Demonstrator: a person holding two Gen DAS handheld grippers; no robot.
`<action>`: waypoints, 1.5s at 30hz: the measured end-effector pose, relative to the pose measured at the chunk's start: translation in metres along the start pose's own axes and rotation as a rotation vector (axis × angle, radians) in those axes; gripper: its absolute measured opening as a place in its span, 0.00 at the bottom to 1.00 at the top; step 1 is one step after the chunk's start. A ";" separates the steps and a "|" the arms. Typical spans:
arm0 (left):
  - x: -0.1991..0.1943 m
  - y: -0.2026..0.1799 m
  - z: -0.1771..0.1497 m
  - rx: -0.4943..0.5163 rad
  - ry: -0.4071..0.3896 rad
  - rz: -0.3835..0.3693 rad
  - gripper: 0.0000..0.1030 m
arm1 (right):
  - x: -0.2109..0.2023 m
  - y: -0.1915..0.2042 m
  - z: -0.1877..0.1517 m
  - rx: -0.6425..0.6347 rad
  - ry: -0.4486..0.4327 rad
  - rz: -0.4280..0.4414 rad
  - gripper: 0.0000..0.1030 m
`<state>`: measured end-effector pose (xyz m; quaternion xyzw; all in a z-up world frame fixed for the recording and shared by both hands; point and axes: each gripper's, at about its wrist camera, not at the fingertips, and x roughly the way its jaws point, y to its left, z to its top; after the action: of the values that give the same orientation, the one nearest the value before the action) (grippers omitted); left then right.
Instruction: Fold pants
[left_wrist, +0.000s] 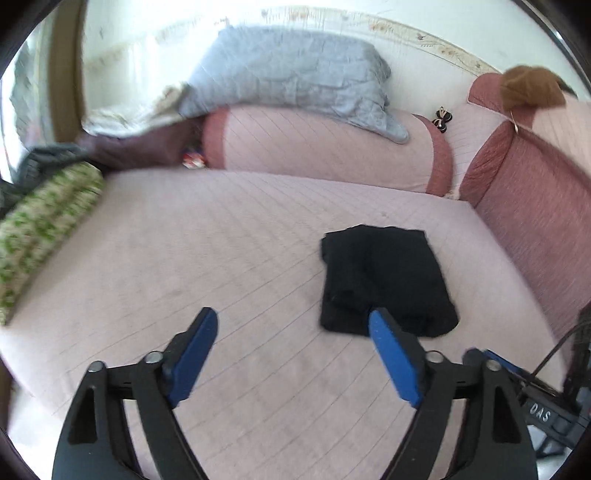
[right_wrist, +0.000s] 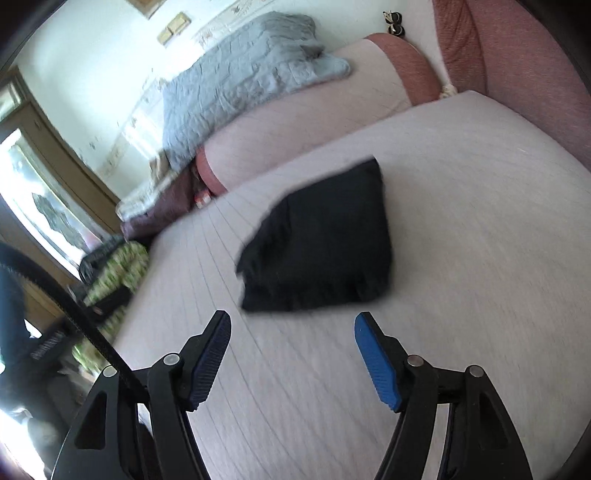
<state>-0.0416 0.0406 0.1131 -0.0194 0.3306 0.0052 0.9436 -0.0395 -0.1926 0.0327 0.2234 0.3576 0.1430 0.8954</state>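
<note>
The black pants (left_wrist: 384, 278) lie folded into a compact rectangle on the pink quilted sofa seat (left_wrist: 221, 258). My left gripper (left_wrist: 293, 326) is open and empty, above the seat just in front and left of the pants; its right finger overlaps their near edge in the view. In the right wrist view the folded pants (right_wrist: 321, 243) lie ahead of my right gripper (right_wrist: 291, 325), which is open and empty, short of their near edge. That view is tilted and blurred.
A pink bolster cushion (left_wrist: 325, 147) with a grey quilted blanket (left_wrist: 291, 77) on it lies behind the seat. A red sofa arm (left_wrist: 532, 221) stands at the right. A green patterned cushion (left_wrist: 40, 229) lies at the left. A black cable (right_wrist: 74, 306) crosses the right wrist view.
</note>
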 end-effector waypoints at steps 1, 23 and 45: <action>-0.008 -0.005 -0.009 0.017 -0.027 0.033 0.87 | -0.005 -0.002 -0.011 -0.017 -0.002 -0.026 0.73; 0.003 -0.029 -0.048 0.044 0.086 0.061 0.96 | -0.006 -0.002 -0.043 -0.122 -0.023 -0.203 0.78; -0.014 -0.023 -0.033 -0.014 -0.048 0.092 1.00 | 0.002 0.005 -0.047 -0.174 -0.022 -0.225 0.80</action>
<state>-0.0725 0.0161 0.0968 -0.0107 0.3082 0.0512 0.9499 -0.0718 -0.1731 0.0040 0.1051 0.3569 0.0699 0.9256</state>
